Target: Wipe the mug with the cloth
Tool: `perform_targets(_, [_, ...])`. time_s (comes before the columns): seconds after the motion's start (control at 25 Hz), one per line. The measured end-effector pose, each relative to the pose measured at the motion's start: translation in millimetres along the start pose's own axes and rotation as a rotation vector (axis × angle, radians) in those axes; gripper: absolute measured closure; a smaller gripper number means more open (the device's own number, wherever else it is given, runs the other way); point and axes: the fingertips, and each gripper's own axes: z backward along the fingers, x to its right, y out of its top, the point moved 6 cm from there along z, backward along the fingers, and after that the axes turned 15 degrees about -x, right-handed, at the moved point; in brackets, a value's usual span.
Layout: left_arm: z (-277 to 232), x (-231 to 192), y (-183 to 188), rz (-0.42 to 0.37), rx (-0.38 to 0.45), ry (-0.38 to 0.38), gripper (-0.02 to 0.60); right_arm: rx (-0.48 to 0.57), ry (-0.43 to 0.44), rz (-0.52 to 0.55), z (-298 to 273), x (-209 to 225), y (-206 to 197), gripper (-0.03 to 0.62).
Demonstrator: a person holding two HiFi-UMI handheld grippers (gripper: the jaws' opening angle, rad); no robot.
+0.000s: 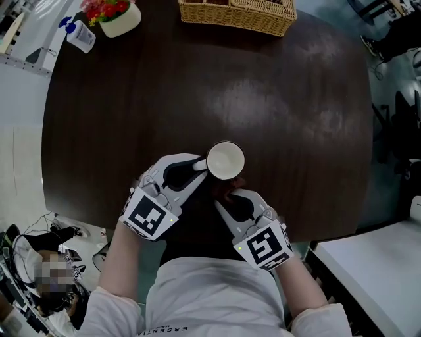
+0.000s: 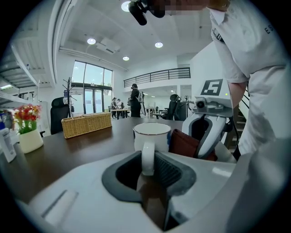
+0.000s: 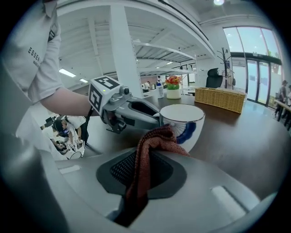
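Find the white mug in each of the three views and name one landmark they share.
Head view: mug at centre, seen from above.
Left gripper view: mug at centre, handle clamped between the jaws.
Right gripper view: mug right of centre, behind the cloth.
Shared landmark: wicker basket beyond the mug.

Bright even indoor light, soft glare on the dark table (image 1: 263, 99), fisheye-warped edges in gripper views

One white mug (image 1: 225, 160), one rust-red cloth (image 3: 157, 136), and two grippers — the left gripper (image 1: 197, 168) and the right gripper (image 1: 225, 199). One round dark table (image 1: 296, 99) carries one wicker basket (image 1: 237, 14), one white pot of red flowers (image 1: 120, 20) and one small bottle (image 1: 80, 36).
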Motion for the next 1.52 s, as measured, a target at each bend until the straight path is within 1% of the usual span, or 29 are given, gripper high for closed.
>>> perform_targets(0.12, [-0.1,1.0,-1.2,-0.017,-0.007,-0.002,0.500,-0.015,-0.014,0.019,12.9,7.5,-8.2,0.514])
perform_targets(0.32, [1.1,-1.8,-2.6,-0.026,-0.029,-0.032,0.499,-0.056,-0.144,0.000,44.8,58.3,-25.0,0.516])
perform_targets(0.4, [0.9,-4.3,-0.6,-0.039,-0.029,-0.051,0.499,-0.063,-0.183,0.026,51.5,79.1,-22.2,0.515])
perform_targets(0.48, [0.3,-6.2,-0.1,-0.061,-0.028,-0.071,0.499,-0.048,-0.187,0.071,52.6,96.8,-12.6,0.516])
perform_targets(0.56, [-0.3,-7.9,1.8,-0.086,-0.031,-0.099,0.499,-0.020,-0.146,0.146,47.8,109.6,2.3,0.516])
perform_targets(0.68, [-0.9,-11.1,6.8,-0.126,-0.047,-0.146,0.499,0.003,-0.027,0.298,33.6,121.0,27.2,0.516])
perform_targets(0.8, [-2.8,-15.6,10.4,-0.166,-0.058,-0.185,0.499,-0.029,0.077,0.429,21.2,132.9,48.8,0.515])
perform_targets(0.92, [-4.4,-23.9,10.2,-0.182,-0.061,-0.217,0.499,-0.081,0.145,0.532,10.0,143.9,69.4,0.516])
perform_targets(1.04, [-6.0,-32.0,10.9,-0.183,-0.062,-0.238,0.499,-0.135,0.201,0.654,0.1,146.0,84.3,0.516])
perform_targets(1.16, [-9.2,-41.9,13.0,-0.175,-0.066,-0.242,0.499,-0.196,0.254,0.778,-8.4,142.6,91.2,0.516])
perform_targets(1.28, [-11.6,-50.0,13.0,-0.167,-0.061,-0.247,0.499,-0.235,0.302,0.874,-12.8,137.0,94.1,0.516])
perform_targets(1.4, [-12.6,-52.3,14.8,-0.164,-0.057,-0.268,0.499,-0.277,0.321,0.977,-13.3,132.4,88.6,0.516])
perform_targets(1.52, [-12.9,-52.3,15.6,-0.167,-0.062,-0.280,0.497,-0.293,0.312,1.049,-11.7,130.3,83.5,0.516])
